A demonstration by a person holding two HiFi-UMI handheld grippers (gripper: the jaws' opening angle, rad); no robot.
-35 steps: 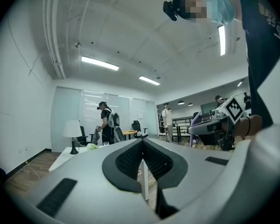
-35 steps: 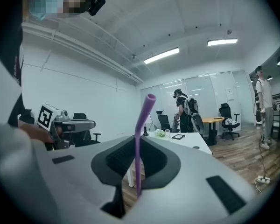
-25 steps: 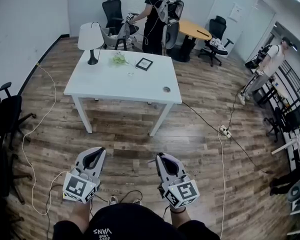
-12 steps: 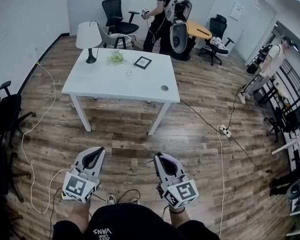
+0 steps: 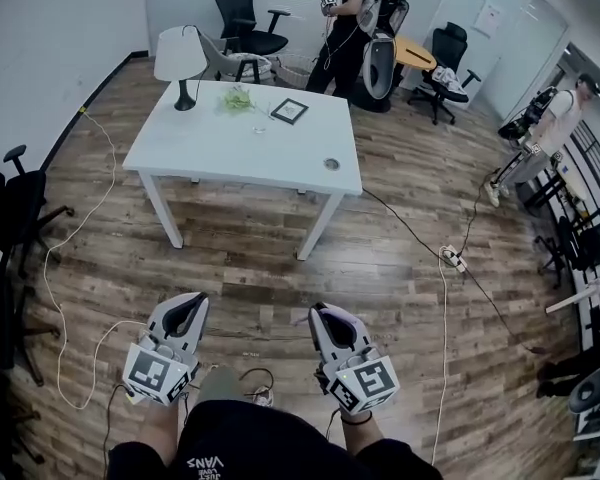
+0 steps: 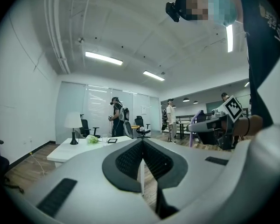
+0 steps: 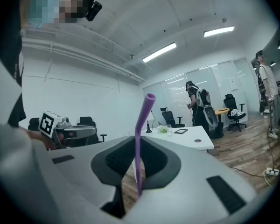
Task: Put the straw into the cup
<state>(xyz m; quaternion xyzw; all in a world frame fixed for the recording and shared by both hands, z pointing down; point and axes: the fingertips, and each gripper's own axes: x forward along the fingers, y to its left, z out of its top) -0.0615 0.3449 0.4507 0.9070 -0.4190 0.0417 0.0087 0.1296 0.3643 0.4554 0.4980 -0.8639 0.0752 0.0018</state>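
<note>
With the right tool (image 5: 323,315) clamped on the straw (image 7: 139,143) and the left tool (image 5: 185,306) closed on nothing, I'd carry the straw upright to the cup (image 7: 168,129) on the surface (image 5: 230,153) at twelve o'clock.

An office: swivel chairs (image 5: 238,3) along the top, a white desk (image 5: 230,153) upper centre, ceiling strip lights (image 6: 102,58)

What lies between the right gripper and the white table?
Only bare wooden floor, as the head view shows; nothing stands between the right gripper and the table.
</note>
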